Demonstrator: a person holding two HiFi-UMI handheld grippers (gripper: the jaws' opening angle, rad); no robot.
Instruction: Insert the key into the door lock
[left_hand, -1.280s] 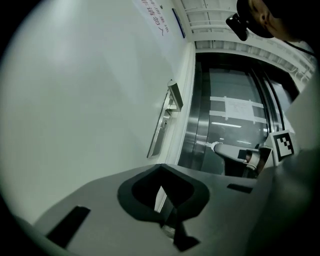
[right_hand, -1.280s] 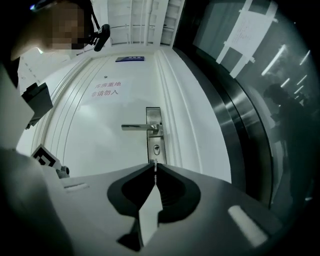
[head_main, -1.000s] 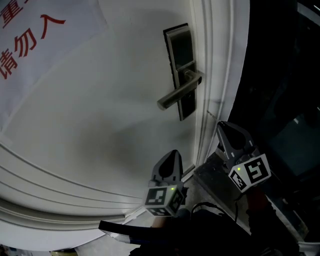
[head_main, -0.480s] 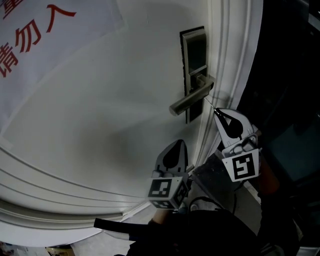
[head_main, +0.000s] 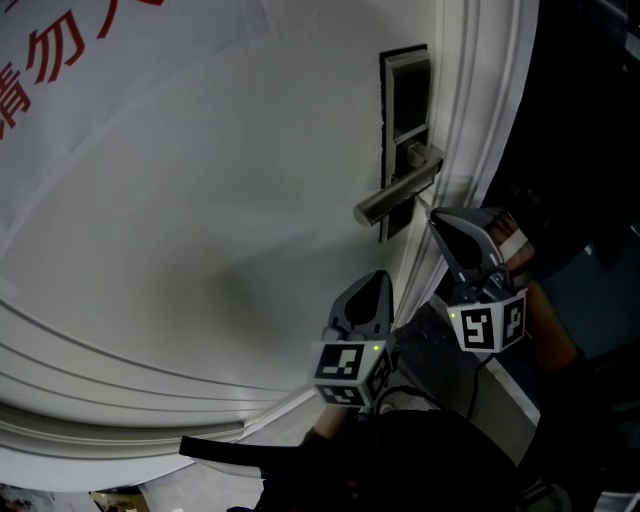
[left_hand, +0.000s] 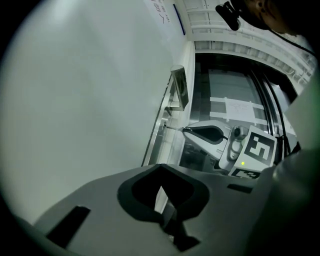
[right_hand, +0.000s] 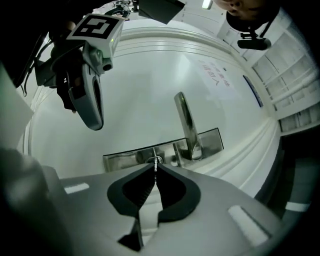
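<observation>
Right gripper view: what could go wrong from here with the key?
The key is pinched only at the very tips of the right gripper, so it may twist or slip if it meets the lock plate off-centre. The handle juts out close beside it; the gripper could bump it.

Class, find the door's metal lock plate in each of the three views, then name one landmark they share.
Head view: lock plate, upper right of centre.
Left gripper view: upper centre, seen edge-on.
Right gripper view: centre, sideways, just above the claw.
Shared landmark: the right gripper, holding the key by the plate.
</observation>
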